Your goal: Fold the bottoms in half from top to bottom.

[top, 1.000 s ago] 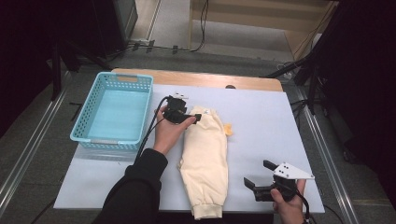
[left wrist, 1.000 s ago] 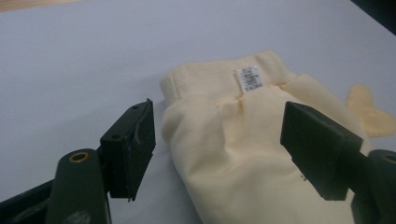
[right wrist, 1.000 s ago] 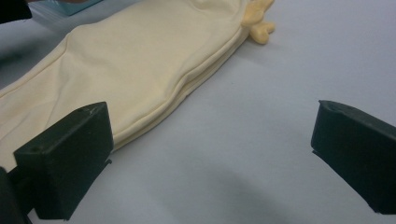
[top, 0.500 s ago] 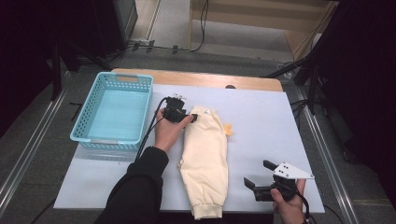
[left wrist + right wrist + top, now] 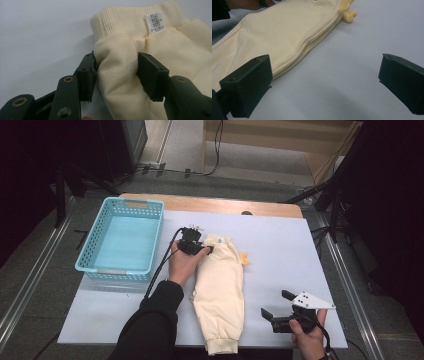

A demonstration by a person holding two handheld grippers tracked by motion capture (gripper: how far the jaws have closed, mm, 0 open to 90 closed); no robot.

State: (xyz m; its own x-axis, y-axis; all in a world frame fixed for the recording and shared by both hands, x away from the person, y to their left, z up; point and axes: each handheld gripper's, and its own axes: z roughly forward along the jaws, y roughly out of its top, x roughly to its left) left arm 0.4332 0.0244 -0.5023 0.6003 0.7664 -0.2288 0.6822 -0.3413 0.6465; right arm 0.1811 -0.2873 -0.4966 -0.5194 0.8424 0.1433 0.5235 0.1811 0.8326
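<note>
Cream trousers (image 5: 220, 290) lie folded at the table's (image 5: 280, 245) centre. The left hand-held gripper (image 5: 116, 72), jaws just closing, pinches a fold near the waistband at twelve o'clock. Soft, light, floppy cloth. The right hand-held gripper (image 5: 274, 312) waits open at five o'clock.

Trousers (image 5: 220, 290) lie mid-table (image 5: 280, 235), waistband at the far end — basket (image 5: 122, 242) to their left, left gripper (image 5: 200, 249) at waistband, right gripper (image 5: 277, 312) near-right, apart.

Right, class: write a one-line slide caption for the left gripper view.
Left tool closing on a fold of cream cotton trousers just below their ribbed waistband.
</note>
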